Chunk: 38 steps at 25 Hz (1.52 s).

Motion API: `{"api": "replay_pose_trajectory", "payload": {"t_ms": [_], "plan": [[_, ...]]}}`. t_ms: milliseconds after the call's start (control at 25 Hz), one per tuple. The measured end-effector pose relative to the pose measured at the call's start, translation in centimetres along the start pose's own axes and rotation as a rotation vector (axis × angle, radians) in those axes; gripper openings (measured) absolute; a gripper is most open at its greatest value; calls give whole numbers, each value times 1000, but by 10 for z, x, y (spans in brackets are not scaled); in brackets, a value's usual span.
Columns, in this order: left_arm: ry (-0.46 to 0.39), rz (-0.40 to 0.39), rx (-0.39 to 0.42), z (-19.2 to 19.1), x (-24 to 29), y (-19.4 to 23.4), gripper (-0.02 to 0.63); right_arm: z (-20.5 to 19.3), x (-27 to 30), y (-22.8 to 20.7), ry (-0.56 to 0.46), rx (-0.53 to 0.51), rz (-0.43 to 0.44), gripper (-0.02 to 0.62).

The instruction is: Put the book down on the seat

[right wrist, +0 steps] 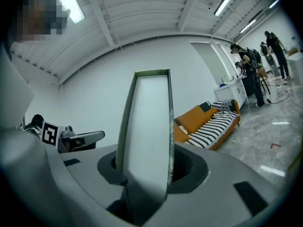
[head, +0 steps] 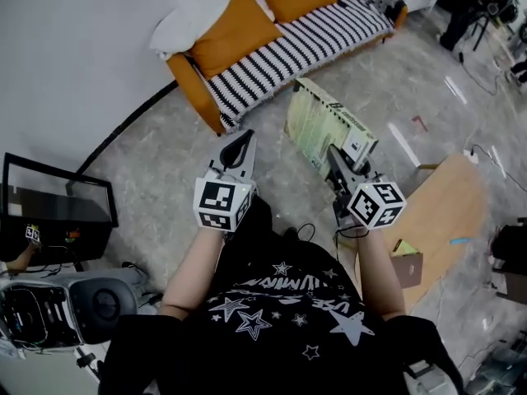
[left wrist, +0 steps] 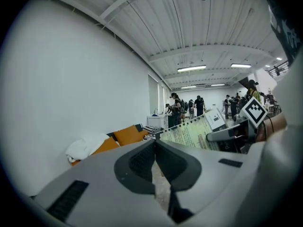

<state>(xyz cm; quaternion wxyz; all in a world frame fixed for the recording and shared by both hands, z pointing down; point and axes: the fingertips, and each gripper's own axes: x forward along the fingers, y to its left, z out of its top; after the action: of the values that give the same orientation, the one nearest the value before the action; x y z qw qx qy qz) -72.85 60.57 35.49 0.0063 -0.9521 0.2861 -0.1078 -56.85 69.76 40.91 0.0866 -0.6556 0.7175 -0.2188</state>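
Observation:
A pale green book (head: 328,126) is held up in the air in front of me, my right gripper (head: 339,169) shut on its lower edge. Seen from the right gripper view, the book (right wrist: 147,126) stands edge-on between the jaws, its white page edges facing the camera. My left gripper (head: 240,151) is shut, holds nothing, and hangs to the left of the book. An orange sofa (head: 321,31) with a black-and-white striped seat stands ahead across the floor; in the left gripper view the sofa (left wrist: 120,136) lies beyond the book (left wrist: 194,132).
A white cloth (head: 193,15) and orange cushions (head: 235,31) lie on the sofa's back. A wooden table (head: 449,212) stands to my right, a black glass-topped stand (head: 53,208) to my left. Grey marbled floor separates me from the sofa. People stand in the far background.

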Motion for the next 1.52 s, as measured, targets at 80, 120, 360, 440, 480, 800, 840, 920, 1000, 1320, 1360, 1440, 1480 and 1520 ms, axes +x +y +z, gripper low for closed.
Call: {"api": "replay_pose_trajectory", "payload": {"t_ms": [80,120,360,440,480,800,840,920,1000,1320,1360,1440,1480,1520], "plan": [[6,1,1,-2,3,8,9,-3,10,-5,13,17,-14,175],[8,-1,-1,-4,7,14,8,-3,15,-6,15,21,-22,176],[-18,-19,-27,3,50,52,9,16,49,-25,14,22,-79,175],[-26,-44,-51,6,75,62,8,25,60,-40,12,18,-119,176],[-25,-63,-65,7,89,66,9,30,66,-48,10,21,-143,176],[-63,-222,-51,38,184,94,8,73,116,-105,-37,60,-282,176],[-56,-240,-49,38,193,98,9,76,123,-109,-37,68,-291,176],[-35,-267,-56,36,209,106,9,80,138,-113,-27,74,-305,176],[-22,-290,-69,34,225,115,9,82,151,-117,-17,73,-318,176],[-22,-385,-63,39,278,138,9,96,186,-137,-52,93,-411,176],[-25,-397,-62,40,284,141,9,99,189,-138,-63,92,-423,176],[-28,-418,-59,43,295,145,9,104,192,-140,-82,92,-443,176],[-28,-427,-57,44,300,146,9,105,193,-142,-87,95,-453,176],[-26,-437,-55,44,305,146,9,105,193,-145,-88,99,-464,176]]}}
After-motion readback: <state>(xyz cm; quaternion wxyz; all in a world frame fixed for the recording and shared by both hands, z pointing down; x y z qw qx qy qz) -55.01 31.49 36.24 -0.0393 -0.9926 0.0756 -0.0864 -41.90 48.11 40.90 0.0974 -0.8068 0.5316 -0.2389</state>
